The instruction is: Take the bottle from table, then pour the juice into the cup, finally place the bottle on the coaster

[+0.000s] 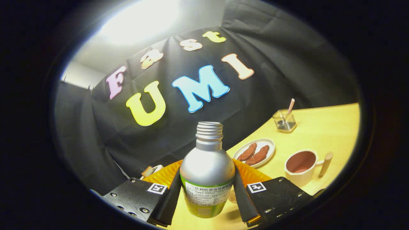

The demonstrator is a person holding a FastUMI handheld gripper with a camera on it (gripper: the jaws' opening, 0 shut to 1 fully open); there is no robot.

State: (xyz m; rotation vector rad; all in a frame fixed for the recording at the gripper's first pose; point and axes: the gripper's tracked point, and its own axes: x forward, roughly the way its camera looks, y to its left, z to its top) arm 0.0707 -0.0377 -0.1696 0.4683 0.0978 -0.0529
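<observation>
The gripper grasps the uncapped bottle, both fingers pressed on its sides; an orange ridged piece lies behind it. Beyond the right finger sit a plate with brown pieces, the cup on the yellow table, and a glass holder.

The bottle hides most of the orange dish behind it, and its base is cut off.
</observation>
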